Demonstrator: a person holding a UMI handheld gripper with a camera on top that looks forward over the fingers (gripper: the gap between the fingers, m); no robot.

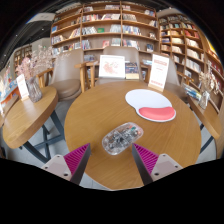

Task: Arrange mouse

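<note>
A see-through computer mouse [121,137] lies on the round wooden table [95,110], just ahead of my fingers and between their tips. A white mouse mat with a red wrist rest [150,103] lies further back and to the right on the same table. My gripper [111,158] is open, its two fingers with magenta pads [74,157] spread wide on either side below the mouse, not touching it.
Chairs [109,68] stand behind the table, with upright signs [158,72] and a display card [111,67] at its far edge. A second wooden table [25,112] is to the left. Bookshelves [105,22] line the back wall.
</note>
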